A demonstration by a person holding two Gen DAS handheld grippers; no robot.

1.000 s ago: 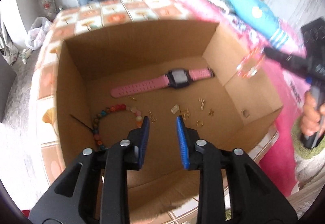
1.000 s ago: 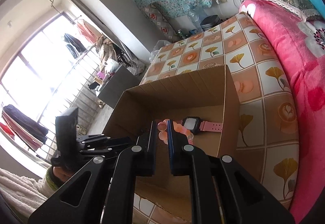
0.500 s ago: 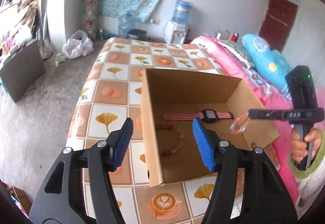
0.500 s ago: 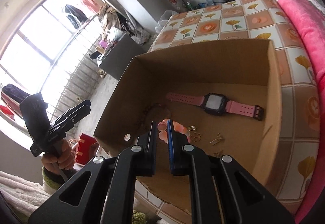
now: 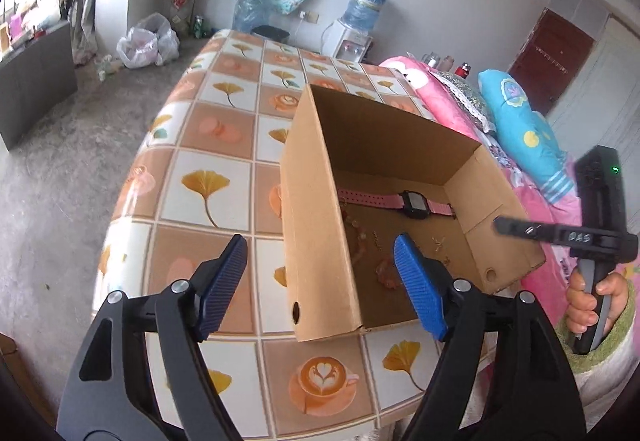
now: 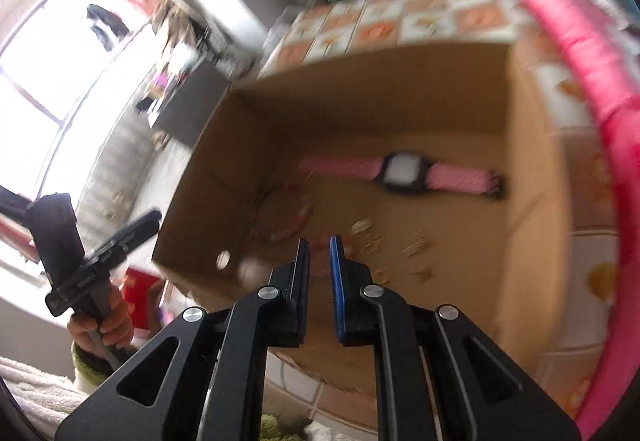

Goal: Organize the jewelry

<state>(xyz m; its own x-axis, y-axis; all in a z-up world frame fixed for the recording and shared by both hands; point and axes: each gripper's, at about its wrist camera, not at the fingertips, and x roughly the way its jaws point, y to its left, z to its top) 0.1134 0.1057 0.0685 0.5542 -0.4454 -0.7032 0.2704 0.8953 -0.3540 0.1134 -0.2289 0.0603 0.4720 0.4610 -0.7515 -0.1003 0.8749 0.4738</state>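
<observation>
Pale pink bead bracelet being let go into the cardboard box

The pink bead bracelet (image 6: 318, 255) shows, blurred, in the narrow gap of the right hand-held gripper (image 6: 319, 261), low over the floor of the cardboard box (image 5: 316, 225); the jaws are opening and grip cannot be confirmed. Open fully before lifting, so no bead snags on a pad. Beside it lie a multicoloured bead bracelet (image 6: 290, 213), small gold pieces (image 6: 416, 243) and a pink watch (image 5: 400, 200). The left hand-held gripper (image 5: 320, 273) is empty, jaws opening wide, straddling the box's left wall in view. The tall walls leave exit upward only; the tiled surface (image 5: 208, 185) left of the box is bare.
</observation>
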